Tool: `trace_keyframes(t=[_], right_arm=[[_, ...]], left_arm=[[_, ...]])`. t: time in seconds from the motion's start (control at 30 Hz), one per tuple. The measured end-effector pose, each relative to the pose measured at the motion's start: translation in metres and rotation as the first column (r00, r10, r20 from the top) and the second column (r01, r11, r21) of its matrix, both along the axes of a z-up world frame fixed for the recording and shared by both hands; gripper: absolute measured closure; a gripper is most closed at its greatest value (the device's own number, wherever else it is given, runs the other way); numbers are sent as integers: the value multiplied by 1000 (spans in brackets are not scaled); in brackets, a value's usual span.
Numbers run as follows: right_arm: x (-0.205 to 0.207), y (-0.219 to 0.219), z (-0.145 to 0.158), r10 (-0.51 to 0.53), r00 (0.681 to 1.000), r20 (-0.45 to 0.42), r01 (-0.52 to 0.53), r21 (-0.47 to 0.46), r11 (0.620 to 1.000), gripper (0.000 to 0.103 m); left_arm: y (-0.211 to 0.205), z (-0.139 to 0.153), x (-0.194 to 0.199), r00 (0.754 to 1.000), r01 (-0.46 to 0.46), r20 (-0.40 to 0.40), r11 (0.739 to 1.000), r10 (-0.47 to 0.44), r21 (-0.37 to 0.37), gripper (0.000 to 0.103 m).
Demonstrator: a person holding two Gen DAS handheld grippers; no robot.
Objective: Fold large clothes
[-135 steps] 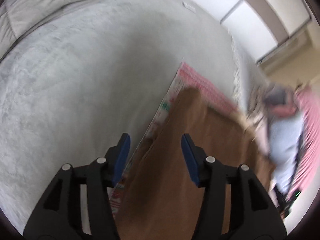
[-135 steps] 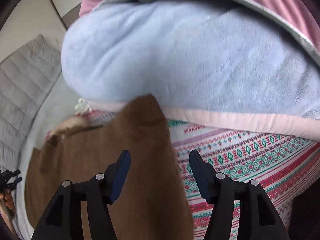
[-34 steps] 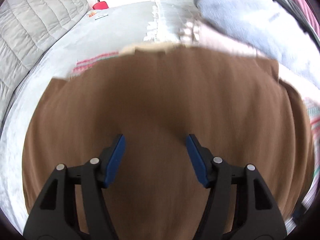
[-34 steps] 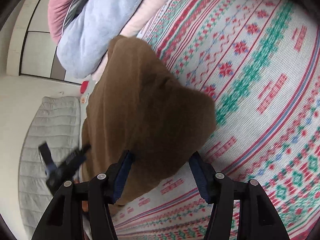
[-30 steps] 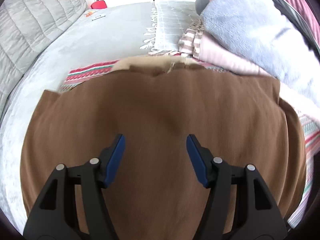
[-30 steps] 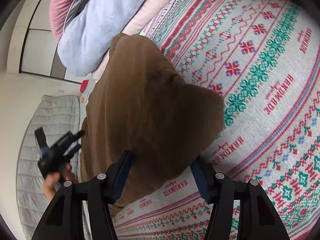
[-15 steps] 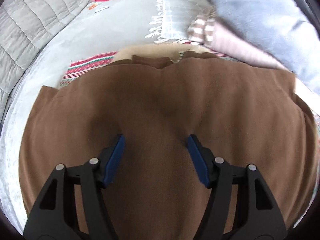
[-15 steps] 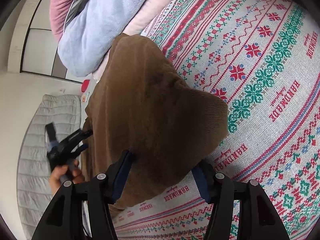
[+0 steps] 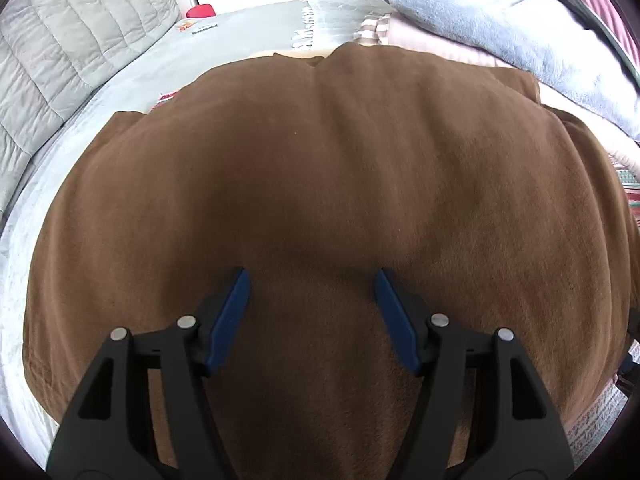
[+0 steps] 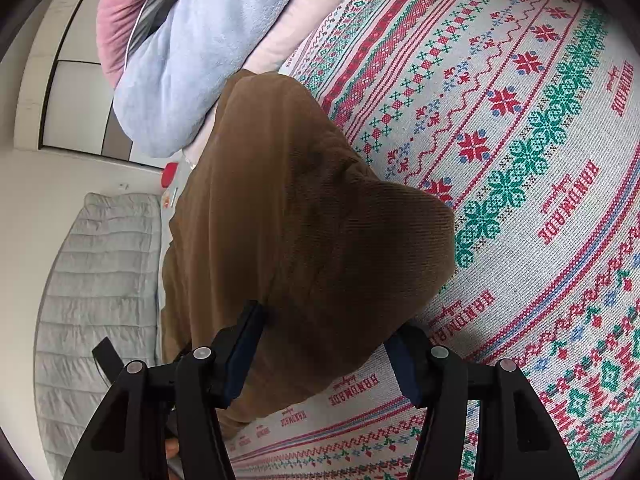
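The left gripper (image 9: 311, 280) hovers low over the brown garment (image 9: 320, 168), its jaws spread wide. The right gripper (image 10: 326, 330) points down at a bunched corner of the garment lying on the patterned blanket (image 10: 540, 160), jaws spread around the fabric.

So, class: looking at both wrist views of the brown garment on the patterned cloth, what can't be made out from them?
- Left wrist view: the brown garment fills the frame; its near hem is cut off by the bottom edge and hidden behind the left gripper.
- Right wrist view: a bunched fold of the garment hides whatever cloth lies beneath, and covers the right gripper's right fingertip.
- Small items beside the red object: too small to identify.
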State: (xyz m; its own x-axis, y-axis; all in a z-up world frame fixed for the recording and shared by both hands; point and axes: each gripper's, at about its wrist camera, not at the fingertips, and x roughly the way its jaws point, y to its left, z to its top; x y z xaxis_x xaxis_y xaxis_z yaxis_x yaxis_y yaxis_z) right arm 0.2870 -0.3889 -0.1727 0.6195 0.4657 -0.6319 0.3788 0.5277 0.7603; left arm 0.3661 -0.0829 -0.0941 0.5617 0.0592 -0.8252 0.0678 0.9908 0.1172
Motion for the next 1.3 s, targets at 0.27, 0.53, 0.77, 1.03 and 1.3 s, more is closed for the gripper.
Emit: trace_keyframes(t=[0.27, 0.53, 0.77, 1.03, 1.3], right_arm=[[1, 0, 0, 2, 1000, -2, -2, 1, 1000, 42], [2, -1, -1, -5, 1000, 0, 5, -3, 1000, 42], [0, 0, -1, -7, 1000, 2, 7, -3, 1000, 42], [-15, -15, -6, -133, 990, 46, 122, 180, 976, 40], [-19, -9, -6, -190, 976, 103, 173, 155, 973, 40]], left_arm=[[3, 9, -14, 1000, -8, -4, 1000, 8, -28, 35], [0, 17, -54, 999, 42, 4, 999, -42, -20, 35], [-5, 1, -55, 999, 34, 6, 999, -34, 20, 35], [20, 21, -64, 1000, 16, -17, 995, -18, -97, 35], [143, 31, -78, 974, -228, -50, 950, 222, -212, 35]])
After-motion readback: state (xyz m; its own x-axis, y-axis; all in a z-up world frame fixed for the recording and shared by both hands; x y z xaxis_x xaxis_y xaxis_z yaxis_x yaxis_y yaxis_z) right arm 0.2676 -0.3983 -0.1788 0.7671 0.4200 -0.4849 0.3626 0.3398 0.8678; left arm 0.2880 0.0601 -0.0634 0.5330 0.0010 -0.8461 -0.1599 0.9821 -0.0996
